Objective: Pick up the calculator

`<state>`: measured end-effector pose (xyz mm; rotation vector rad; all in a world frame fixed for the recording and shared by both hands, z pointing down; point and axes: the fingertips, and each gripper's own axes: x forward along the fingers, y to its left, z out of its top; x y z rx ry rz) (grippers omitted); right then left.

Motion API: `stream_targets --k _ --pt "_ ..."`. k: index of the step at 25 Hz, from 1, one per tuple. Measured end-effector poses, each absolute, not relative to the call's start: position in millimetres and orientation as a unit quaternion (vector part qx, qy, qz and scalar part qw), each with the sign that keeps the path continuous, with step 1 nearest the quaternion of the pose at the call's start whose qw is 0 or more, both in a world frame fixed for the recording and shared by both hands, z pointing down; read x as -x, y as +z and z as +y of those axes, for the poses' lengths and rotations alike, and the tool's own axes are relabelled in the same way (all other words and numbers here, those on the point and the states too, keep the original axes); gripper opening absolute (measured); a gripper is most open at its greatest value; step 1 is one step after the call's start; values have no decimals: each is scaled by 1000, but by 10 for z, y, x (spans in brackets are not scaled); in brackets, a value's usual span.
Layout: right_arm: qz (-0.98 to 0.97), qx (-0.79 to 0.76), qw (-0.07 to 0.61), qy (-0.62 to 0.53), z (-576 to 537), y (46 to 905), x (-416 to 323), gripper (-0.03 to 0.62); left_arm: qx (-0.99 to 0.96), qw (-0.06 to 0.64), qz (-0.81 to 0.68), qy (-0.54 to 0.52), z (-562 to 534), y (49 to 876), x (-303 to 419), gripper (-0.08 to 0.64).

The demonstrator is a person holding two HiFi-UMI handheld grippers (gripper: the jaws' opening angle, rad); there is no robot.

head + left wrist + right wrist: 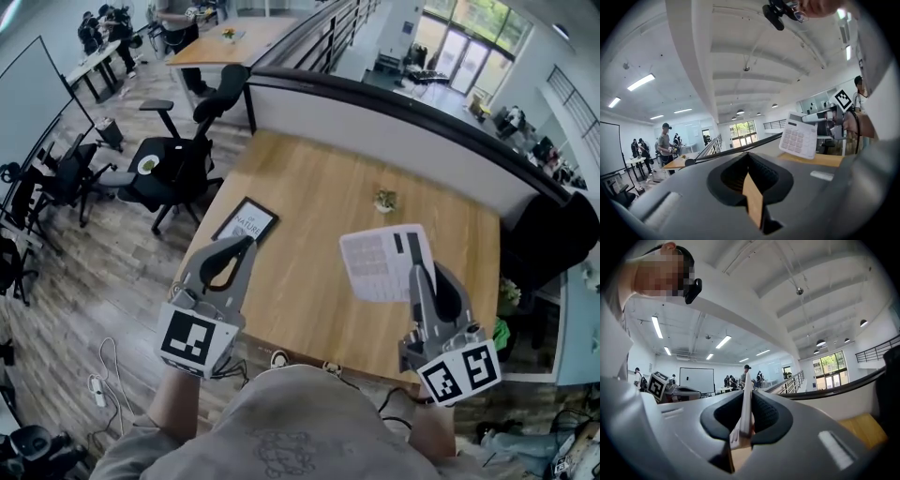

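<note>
A white calculator (384, 261) hangs in the air above the wooden table (309, 178), keys facing up toward me. My right gripper (419, 272) is shut on its near right edge. In the right gripper view the calculator (746, 401) stands edge-on between the jaws of the right gripper (746, 423). In the left gripper view the calculator (799, 136) shows at the right, keys toward the camera. My left gripper (242, 246) hovers over the table's left front edge, apart from the calculator, jaws together with nothing between them. That left gripper (752, 180) shows only table wood through its slit.
On the table lie a black-framed picture (246, 221) at the left and a small potted plant (383, 200) near the middle back. A dark curved partition (394, 108) runs behind the table. Black office chairs (173, 164) stand on the floor to the left.
</note>
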<state>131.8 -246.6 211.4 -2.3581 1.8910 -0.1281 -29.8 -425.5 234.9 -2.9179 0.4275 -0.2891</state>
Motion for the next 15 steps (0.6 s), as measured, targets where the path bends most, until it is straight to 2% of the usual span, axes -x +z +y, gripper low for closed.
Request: stream_targets --k 15 --pt "637 764 57 -87 -2279 2314 -1207 57 980 81 143 -108 -4012 2369 364 2"
